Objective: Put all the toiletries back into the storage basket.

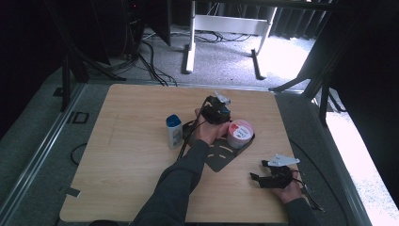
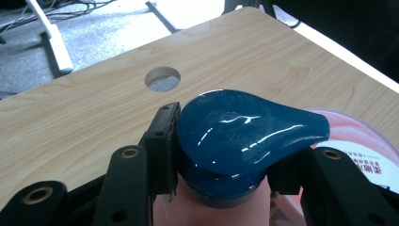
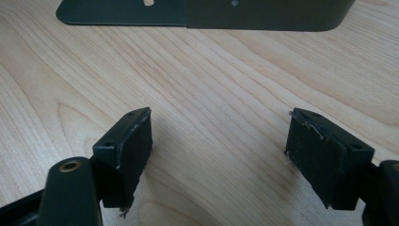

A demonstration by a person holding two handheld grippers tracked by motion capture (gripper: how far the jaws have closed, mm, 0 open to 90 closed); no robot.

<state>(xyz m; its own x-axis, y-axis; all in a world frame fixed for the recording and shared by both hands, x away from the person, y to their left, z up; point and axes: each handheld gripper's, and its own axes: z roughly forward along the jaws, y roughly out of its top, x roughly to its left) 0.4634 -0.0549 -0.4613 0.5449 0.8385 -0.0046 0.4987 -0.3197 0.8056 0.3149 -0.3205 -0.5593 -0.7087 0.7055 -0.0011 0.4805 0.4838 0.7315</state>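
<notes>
My left gripper (image 2: 225,157) is shut on a bottle with a glossy dark blue cap (image 2: 244,132) and a pale pink body; the pads press on the cap's two sides. In the high view the left gripper (image 1: 217,113) sits at mid-table, right beside a round pink-and-white tub (image 1: 240,133). The tub stands on a flat black plate (image 1: 219,159). My right gripper (image 1: 259,171) rests low at the table's near right, open with bare wood between its pads (image 3: 134,141). The black plate (image 3: 211,14) lies ahead of it.
A white bottle with a blue cap (image 1: 174,132) stands upright left of the left hand. The wooden table (image 1: 131,155) has a round hole (image 2: 162,78) beyond the held bottle. The pink tub's rim (image 2: 362,139) is close on the right of the cap.
</notes>
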